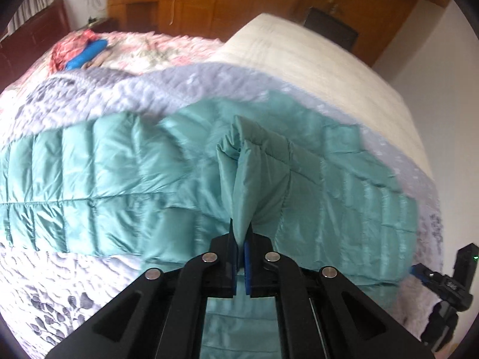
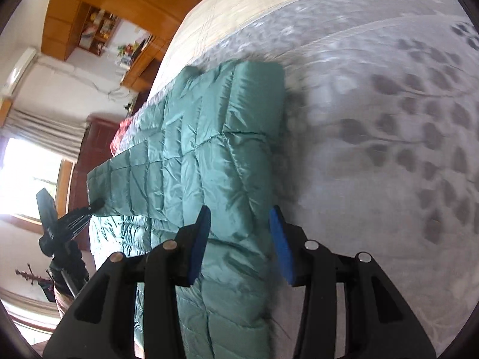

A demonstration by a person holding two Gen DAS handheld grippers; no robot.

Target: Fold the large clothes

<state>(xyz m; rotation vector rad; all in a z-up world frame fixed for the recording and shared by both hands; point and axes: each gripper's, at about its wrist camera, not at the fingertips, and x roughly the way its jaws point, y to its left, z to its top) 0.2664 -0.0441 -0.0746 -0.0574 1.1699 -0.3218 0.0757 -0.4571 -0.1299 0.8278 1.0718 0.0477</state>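
Bedroom with wooden cabinets (image 1: 140, 9) behind a bed (image 1: 314, 68), which carries a grey-patterned quilt (image 1: 98, 101); on that quilt lies a teal puffer jacket (image 1: 104, 173), spread flat and long.

Left wrist view: the left gripper (image 1: 242, 239) is clamped on a raised fold of the jacket, its blue pads (image 1: 247, 257) nearly together with only thin fabric between them. The pinched fold stands up above the rest of the jacket. Past the jacket's far edge lie a red cloth (image 1: 69, 51) and a blue item (image 1: 86, 53) near the headboard. The other gripper shows beside the jacket's right end.

Right wrist view: the right gripper (image 2: 241, 233) hangs over the jacket (image 2: 191, 149) near its edge, jaws partly apart and holding nothing; the blue pads (image 2: 199, 239) straddle the jacket's border where it meets the quilt (image 2: 389, 149). The left gripper (image 2: 69, 215) meets the jacket's far corner; a bright window (image 2: 27, 179) sits beyond
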